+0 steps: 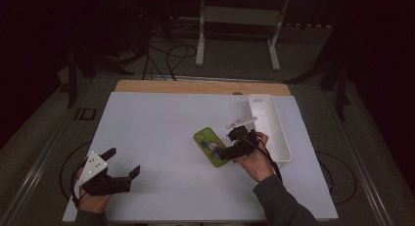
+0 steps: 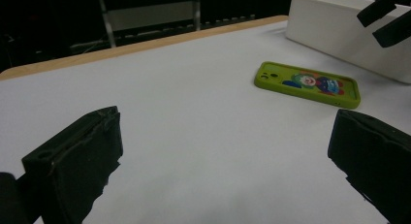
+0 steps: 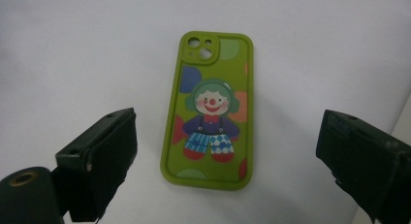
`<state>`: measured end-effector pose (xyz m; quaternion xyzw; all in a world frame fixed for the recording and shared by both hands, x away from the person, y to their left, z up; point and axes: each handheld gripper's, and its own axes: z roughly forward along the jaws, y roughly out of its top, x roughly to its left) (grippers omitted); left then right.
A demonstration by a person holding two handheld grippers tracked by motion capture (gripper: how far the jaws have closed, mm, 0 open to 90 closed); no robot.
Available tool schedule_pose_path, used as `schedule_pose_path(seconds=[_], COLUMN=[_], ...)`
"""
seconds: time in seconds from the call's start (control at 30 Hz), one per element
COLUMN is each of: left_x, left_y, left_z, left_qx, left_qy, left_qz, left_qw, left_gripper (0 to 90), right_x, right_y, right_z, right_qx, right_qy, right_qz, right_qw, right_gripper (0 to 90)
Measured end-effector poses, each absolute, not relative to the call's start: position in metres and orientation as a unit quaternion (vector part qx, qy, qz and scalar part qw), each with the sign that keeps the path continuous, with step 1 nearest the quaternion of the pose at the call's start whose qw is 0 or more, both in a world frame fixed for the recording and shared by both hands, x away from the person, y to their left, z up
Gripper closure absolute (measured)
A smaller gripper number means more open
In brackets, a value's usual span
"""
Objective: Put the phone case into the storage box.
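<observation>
A dim room with dark stands and cables surrounds a white matte table top (image 1: pixel 161 138) edged at the far side by a strip of pale wood. On it, right of centre, lies a lime-green soft-looking phone case (image 3: pixel 209 110), flat and back-up, with rounded corners, a camera cut-out and a printed clown in blue and red. Nothing grips it, so any pick-up appears not yet begun. The right gripper (image 1: pixel 226 151) hangs just over it, jaws spread wide to either side of the case and apart from it. Just beside the case to the right stands a long white plastic tray (image 1: pixel 274 125) with smooth upright walls. The left gripper (image 1: pixel 122 163) hovers well apart at the near left, jaws likewise wide and empty.
</observation>
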<state>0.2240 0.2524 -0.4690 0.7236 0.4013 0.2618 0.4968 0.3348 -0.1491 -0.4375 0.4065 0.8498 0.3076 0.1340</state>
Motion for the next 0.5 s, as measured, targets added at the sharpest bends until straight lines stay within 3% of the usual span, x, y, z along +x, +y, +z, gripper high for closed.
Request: schedule_pose_path(seconds=[0.5], left_x=[0.224], left_y=[0.253], left_z=[-0.469], left_qx=[0.724], left_qy=[0.401], left_qz=[0.262], left_qw=[0.496], left_gripper=[0.0], right_x=[0.338], right_y=[-0.136], right_z=[-0.449], right_qx=[0.405], right_qy=[0.857], right_qz=[0.292], right_qw=[0.127], right_gripper=[7.4])
